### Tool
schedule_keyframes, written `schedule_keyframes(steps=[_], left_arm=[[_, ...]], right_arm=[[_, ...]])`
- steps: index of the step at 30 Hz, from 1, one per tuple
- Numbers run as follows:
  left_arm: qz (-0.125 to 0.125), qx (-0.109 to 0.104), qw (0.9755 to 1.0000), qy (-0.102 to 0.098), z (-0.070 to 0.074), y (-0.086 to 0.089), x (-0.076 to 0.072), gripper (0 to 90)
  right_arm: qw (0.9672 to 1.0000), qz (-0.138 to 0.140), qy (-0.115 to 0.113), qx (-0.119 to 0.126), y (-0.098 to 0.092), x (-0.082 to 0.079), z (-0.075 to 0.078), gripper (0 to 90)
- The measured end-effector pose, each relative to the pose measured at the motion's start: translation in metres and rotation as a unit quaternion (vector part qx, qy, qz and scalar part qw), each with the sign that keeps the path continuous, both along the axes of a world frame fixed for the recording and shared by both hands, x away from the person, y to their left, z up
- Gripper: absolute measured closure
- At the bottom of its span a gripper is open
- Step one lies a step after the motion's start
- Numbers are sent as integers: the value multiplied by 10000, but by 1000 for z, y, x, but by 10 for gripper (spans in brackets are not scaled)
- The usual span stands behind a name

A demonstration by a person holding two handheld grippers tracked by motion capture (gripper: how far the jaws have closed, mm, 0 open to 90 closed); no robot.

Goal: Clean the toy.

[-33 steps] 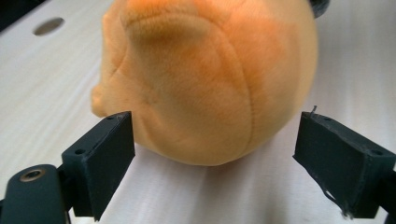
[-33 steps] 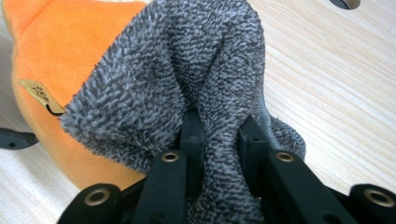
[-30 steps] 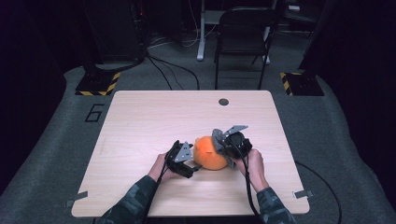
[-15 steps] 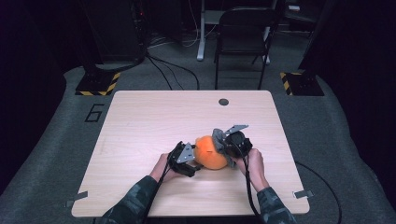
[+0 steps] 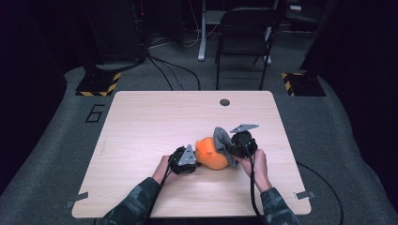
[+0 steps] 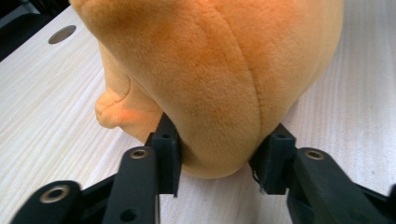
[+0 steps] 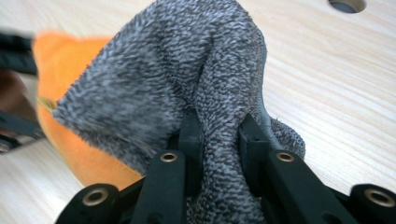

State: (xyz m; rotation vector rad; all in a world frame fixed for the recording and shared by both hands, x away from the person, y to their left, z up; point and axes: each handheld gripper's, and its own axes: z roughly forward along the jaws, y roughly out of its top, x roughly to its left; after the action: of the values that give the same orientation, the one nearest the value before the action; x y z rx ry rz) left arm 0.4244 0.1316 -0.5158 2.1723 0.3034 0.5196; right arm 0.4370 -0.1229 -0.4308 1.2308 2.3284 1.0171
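Orange plush, grey cloth, wooden table, dark room

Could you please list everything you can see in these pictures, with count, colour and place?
Round orange plush toy: one, orange, on the table's near middle, between both claws.
Fuzzy grey cloth: one, mottled grey, draped on the plush toy's right side.
Light wooden table: one, pale wood, centre.
Round cable hole: one, dark, table's far edge.
Black folding chair: one, beyond the table.
Yellow-black striped floor bases: two, left and right behind the table.
Left claw: one, black, closed on the plush toy.
Right claw: one, black, pinching the grey cloth.
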Motion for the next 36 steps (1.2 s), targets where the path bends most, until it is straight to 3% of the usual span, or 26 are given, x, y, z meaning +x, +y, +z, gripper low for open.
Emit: schedule_keyframes(steps=[2, 3, 4, 5, 7, 8, 9, 11, 12, 17, 21, 27, 28, 31, 32, 33, 34, 36], left_arm=[[21, -71, 10000, 24, 0, 1, 0, 617], [21, -71, 10000, 24, 0, 1, 0, 617], [25, -80, 10000, 29, 0, 1, 0, 619], [30, -85, 10000, 32, 0, 1, 0, 619], [40, -87, 10000, 24, 0, 1, -1, 624], [27, -78, 10000, 6, -1, 1, -1, 624], [30, -86, 10000, -4, -1, 1, -1, 630], [22, -89, 10000, -20, -1, 2, -1, 638], [21, -90, 9999, -53, -1, 1, -1, 640], [8, -81, 9999, -130, -3, 2, -2, 653], [-26, -60, 9997, -237, -4, 2, -4, 695], [-86, -308, 9990, -297, 5, 5, -5, 741], [-121, -460, 9987, -170, 12, 6, -6, 744], [-109, -632, 9979, -128, 22, 7, -10, 741], [-105, -837, 9964, -49, 34, 9, -13, 741], [-105, -837, 9964, -49, 34, 9, -13, 741], [-90, -1026, 9945, 177, 46, 10, -15, 740], [-79, -1080, 9937, 276, 51, 11, -17, 739]], right_arm=[[9996, -260, -84, 39, -19, -1, 10, 756], [9996, -260, -84, 39, -19, -1, 10, 756], [9986, -497, -159, -43, -34, -5, 16, 756], [9986, -497, -159, -43, -34, -5, 16, 756], [9967, -747, -211, -257, -58, -17, 19, 755], [9967, -747, -211, -257, -58, -17, 19, 755], [9941, -969, -195, -441, -72, -28, 11, 755], [9934, -1012, -116, -530, -78, -31, 5, 754], [9920, -1101, -7, -615, -85, -34, -6, 752], [9908, -1207, 72, -612, -84, -27, -15, 749], [9914, -1049, 93, -771, -77, -23, -21, 745], [9909, -1113, 76, -749, -79, -23, -19, 742], [9915, -1086, 48, -719, -81, -23, -17, 742], [9910, -1133, 30, -709, -83, -23, -16, 742], [9908, -1153, 33, -707, -85, -24, -15, 742], [9908, -1153, 33, -707, -85, -24, -15, 742], [9910, -1147, -2, -694, -86, -23, -15, 742], [9906, -1181, 33, -683, -86, -23, -14, 742]])
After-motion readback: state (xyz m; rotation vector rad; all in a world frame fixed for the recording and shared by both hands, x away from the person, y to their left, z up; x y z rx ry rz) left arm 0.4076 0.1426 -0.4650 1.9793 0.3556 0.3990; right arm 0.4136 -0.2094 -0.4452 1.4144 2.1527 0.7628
